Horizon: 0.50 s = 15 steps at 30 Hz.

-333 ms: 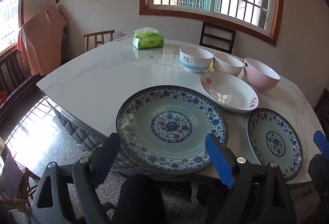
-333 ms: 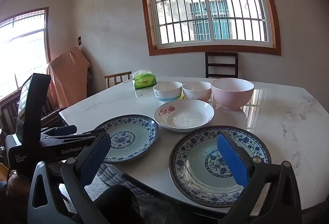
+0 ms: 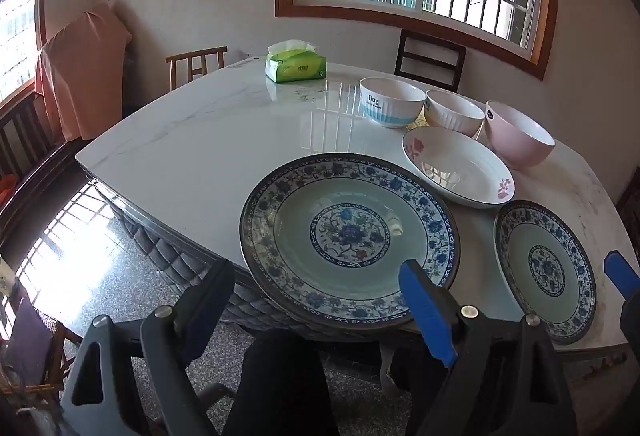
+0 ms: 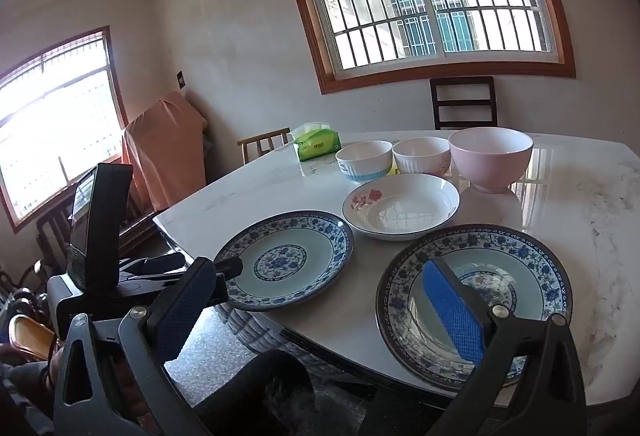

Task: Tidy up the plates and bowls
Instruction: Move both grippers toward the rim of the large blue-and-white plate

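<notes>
Standing empty on the white marble table [image 3: 192, 155]: two blue-patterned plates [image 3: 348, 236] [image 4: 474, 300], one floral dish [image 3: 456, 167], three bowls [image 4: 490, 159]. Left gripper [image 3: 316, 300] and right gripper [image 4: 320, 304] jaws are spread apart, holding nothing.

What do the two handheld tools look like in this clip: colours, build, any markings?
Both tools are black plastic with triangular cut-outs and silver pivot bolts. The left tool and right tool each carry textured blue pads on the inner faces of their fingers. In the right wrist view, the left tool's body bears an upright black phone-like screen. No cables show.
</notes>
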### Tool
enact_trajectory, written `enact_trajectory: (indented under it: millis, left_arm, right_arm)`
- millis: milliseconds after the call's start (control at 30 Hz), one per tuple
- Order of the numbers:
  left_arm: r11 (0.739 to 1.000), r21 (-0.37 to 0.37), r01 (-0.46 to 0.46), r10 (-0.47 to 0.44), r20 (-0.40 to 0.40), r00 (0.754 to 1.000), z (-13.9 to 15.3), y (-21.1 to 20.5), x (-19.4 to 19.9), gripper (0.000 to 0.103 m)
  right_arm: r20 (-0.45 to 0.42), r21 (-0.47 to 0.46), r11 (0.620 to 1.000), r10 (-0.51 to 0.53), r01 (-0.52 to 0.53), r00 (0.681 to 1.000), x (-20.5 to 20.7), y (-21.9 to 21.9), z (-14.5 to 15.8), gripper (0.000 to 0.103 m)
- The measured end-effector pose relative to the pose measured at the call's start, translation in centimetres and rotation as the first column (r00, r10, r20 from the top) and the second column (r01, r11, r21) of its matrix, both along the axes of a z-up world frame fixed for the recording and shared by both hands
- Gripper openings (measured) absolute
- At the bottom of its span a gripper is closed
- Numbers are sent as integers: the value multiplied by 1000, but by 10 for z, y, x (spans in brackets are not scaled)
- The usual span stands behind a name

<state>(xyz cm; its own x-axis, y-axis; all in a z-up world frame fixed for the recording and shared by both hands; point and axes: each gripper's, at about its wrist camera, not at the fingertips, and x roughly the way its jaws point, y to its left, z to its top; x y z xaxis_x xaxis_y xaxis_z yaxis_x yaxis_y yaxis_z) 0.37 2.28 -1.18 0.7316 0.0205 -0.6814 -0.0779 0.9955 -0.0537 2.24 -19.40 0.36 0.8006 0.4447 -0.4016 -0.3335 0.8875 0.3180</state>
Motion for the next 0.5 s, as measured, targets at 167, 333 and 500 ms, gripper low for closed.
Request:
enact_trajectory:
  millis: [167, 333, 500]
  left_arm:
    - [1000, 17, 3, -3, 3, 1000, 6, 6, 5, 86]
    - [1000, 11, -2, 2, -5, 1000, 9, 15, 13, 86]
    - [1000, -16, 5, -6, -57, 998, 1, 23, 30, 86]
  right_arm:
    - [-64, 34, 998, 53, -51, 997, 10, 21, 9, 97]
    - [-83, 22, 994, 105, -104, 991, 22, 40, 16, 95]
    - [-136, 19, 994, 109, -108, 985, 42, 46, 9, 92]
